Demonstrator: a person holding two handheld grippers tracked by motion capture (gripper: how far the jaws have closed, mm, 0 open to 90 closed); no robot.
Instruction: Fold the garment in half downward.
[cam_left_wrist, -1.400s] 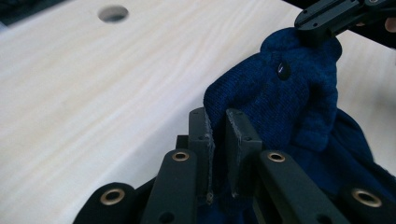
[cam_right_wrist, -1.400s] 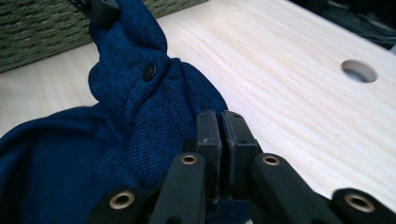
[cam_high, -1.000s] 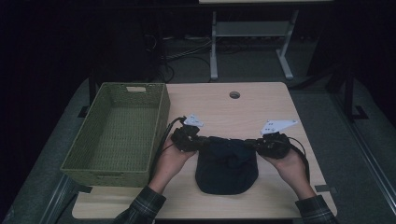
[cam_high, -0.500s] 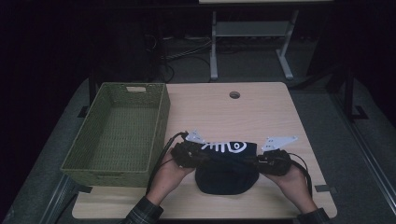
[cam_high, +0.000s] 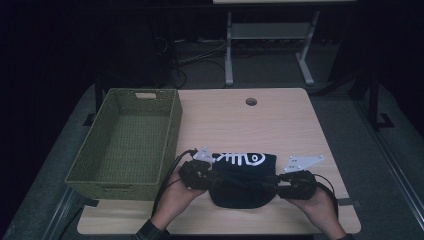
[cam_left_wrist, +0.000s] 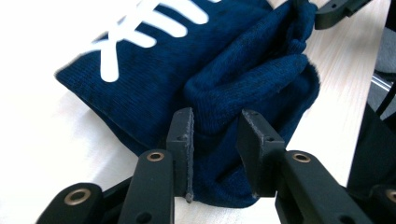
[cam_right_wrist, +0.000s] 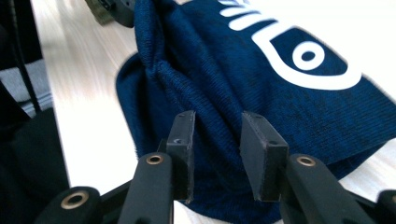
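A green woven basket (cam_high: 127, 142) stands just left of your work on the pale wooden desk (cam_high: 280, 120), apart from the cloth, and nothing lies between it and your hands. The folded navy knit garment (cam_high: 242, 180), with a white fish-skeleton print on its far part, lies at the near middle of the desk. Your left hand-held gripper (cam_high: 206, 179) and right hand-held gripper (cam_high: 277, 185) have just been opening, each with a fold of the cloth loose between its jaws; the room beyond is dark.

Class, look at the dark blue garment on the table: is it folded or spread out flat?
Folded. The dark blue garment lies doubled over, its white fish-skeleton print on top, with layered folds bunched at both ends in the two gripper views.
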